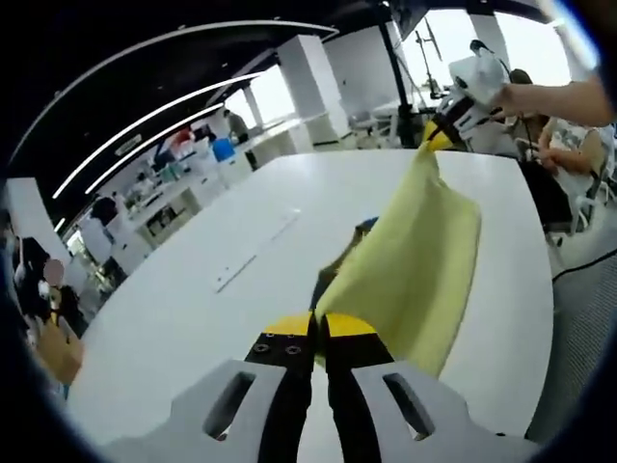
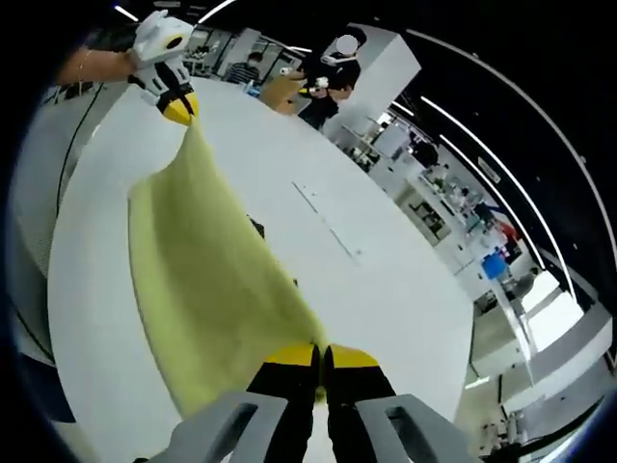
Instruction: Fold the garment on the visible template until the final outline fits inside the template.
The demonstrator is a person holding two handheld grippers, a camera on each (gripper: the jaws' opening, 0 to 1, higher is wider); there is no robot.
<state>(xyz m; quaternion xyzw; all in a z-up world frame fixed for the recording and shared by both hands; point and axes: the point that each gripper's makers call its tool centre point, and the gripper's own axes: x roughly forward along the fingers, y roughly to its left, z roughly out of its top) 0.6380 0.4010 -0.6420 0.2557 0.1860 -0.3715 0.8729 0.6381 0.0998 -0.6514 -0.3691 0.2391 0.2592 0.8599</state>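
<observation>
Two grippers are sharing one yellow garment [image 1: 415, 265], and it is hanging stretched between them above the white bench [image 1: 193, 309]. Nearest in the left gripper view, the left gripper [image 1: 319, 333] is pinching a corner of the cloth, its yellow-tipped fingers pressed together on it. From there the fabric is running up and away, its long axis pointing straight at the right gripper [image 1: 439, 132] at the far end, where a person's hand [image 1: 525, 96] is holding that tool. Something dark is lying on the bench just under the cloth's left edge; what it is, I cannot tell.

Switching to the right gripper view: the right gripper [image 2: 321, 362] is clamping its own corner close up, fingers closed on the garment [image 2: 207, 280]. The cloth is sweeping away, narrowing toward the left gripper [image 2: 174, 96] at the far tip. Beyond the bench [image 2: 386, 289], a person in dark clothes [image 2: 323, 92] is standing.
</observation>
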